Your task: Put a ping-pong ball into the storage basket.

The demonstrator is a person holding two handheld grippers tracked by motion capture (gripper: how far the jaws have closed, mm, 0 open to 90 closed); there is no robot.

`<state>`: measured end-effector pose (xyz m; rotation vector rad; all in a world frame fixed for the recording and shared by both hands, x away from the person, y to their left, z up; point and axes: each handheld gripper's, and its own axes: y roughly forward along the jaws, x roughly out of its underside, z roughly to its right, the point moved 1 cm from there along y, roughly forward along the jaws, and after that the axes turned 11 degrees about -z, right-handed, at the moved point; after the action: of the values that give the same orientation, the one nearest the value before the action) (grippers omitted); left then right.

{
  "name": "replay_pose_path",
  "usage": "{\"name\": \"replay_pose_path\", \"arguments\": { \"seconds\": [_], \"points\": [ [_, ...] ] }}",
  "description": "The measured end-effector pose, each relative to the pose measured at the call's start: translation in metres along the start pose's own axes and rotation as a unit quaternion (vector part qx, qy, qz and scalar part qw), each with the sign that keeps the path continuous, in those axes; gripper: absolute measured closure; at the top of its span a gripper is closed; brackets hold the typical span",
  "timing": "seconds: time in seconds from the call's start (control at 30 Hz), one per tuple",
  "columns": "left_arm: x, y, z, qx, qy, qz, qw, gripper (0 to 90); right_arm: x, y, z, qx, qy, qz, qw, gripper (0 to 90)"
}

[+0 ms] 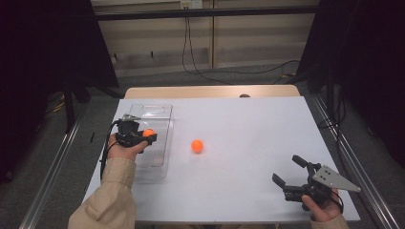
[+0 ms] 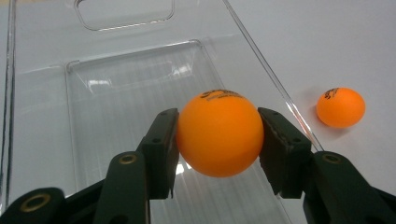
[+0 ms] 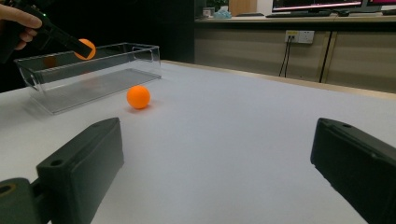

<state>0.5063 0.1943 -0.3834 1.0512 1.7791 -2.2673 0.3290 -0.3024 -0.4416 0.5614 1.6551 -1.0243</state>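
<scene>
1. The clear plastic bin (image 1: 165, 143) lies on the left part of the white table (image 1: 248, 124), its long side running away from the person; every place below is given from this bin.
2. The left gripper (image 1: 148, 136) hangs above the bin's open top, over its right half, near the long right wall.
3. Its jaws are clamped on an orange ball (image 2: 219, 134): in the left gripper view the two black pads press on the ball's left and right sides, and the ball sits between their tips with its printed mark facing up.
4. Below the held ball the same view shows the bin's ribbed clear floor, so the ball is above the bin's inside and not resting on it.
5. In the right gripper view the held ball (image 3: 86, 48) sits just above the bin's rim (image 3: 93, 51), at the end of the dark left gripper, with a hand behind it.
6. A second orange ball (image 1: 197, 146) rests on the table just right of the bin's long right wall, outside it and not touching it.
7. In the left gripper view this second ball (image 2: 340, 107) lies beyond the bin's right edge, its printed mark turned up.
8. The right gripper (image 1: 289, 171) is well apart from the bin, near the table's front right corner, low over the tabletop.
9. Its jaws stand wide apart with nothing between them; bare table shows in the gap.
10. The right gripper's open end faces left, toward the bin and the loose ball.
</scene>
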Motion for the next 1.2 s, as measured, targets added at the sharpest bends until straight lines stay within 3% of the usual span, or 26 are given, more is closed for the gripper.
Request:
{"name": "replay_pose_path", "arguments": {
  "seconds": [0.4, 0.53, 0.8, 1.2],
  "points": [
    [0.001, 0.002, -0.003, -0.013, -0.003, -0.003, 0.9999, 50.5, 0.0, 0.0, 0.0, 0.001, 0.0, 0.001, 1.0, 2.1],
    [0.002, 0.002, -0.005, -0.017, -0.009, 0.002, 0.9998, 45.2, 0.0, 0.0, 0.0, 0.0, 0.0, 0.002, 1.0, 2.1],
    [0.002, -0.004, -0.004, -0.009, -0.018, 0.018, 0.9996, 38.3, 0.0, 0.0, 0.0, -0.001, 0.0, 0.0, 1.0, 2.1],
    [0.002, -0.008, 0.004, 0.008, -0.015, 0.029, 0.9994, 26.9, 0.0, 0.0, -0.001, -0.001, 0.002, 0.001, 1.0, 2.1]
  ]
}}
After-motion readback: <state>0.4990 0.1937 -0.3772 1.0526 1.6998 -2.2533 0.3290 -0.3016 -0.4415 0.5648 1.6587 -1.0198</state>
